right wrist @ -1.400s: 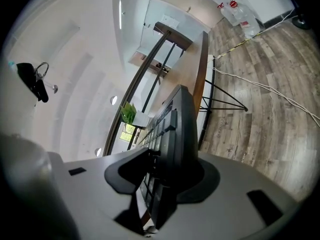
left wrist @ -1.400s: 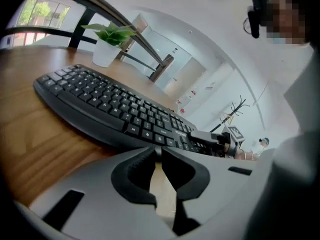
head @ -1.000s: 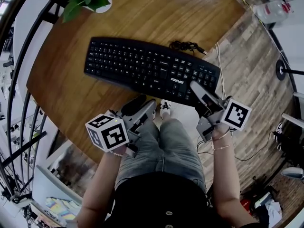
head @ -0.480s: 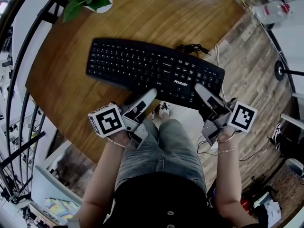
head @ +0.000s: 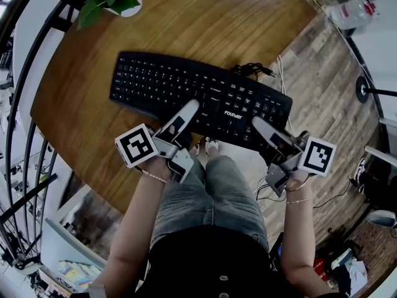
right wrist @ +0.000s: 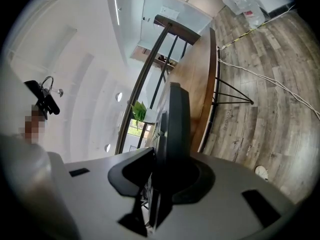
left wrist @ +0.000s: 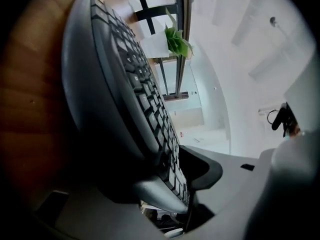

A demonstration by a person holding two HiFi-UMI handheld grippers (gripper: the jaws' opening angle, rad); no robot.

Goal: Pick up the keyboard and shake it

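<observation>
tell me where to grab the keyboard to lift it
Its thin near long edge, from the person's side, jaws above and below. The black keyboard is long and flat, so two spaced holds suit it; left gripper and right gripper clamp there.

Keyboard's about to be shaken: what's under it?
Wooden table under most of the keyboard; its near edge overhangs, clamped by left gripper and right gripper. Anything directly beneath is hidden.

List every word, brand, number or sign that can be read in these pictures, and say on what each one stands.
No text reads with certainty.
White brand print on the keyboard: too blurred to read.
Key legends: too small.
Red labels on the bottles: too small.
Marker cubes: black-and-white patterns, no letters.
</observation>
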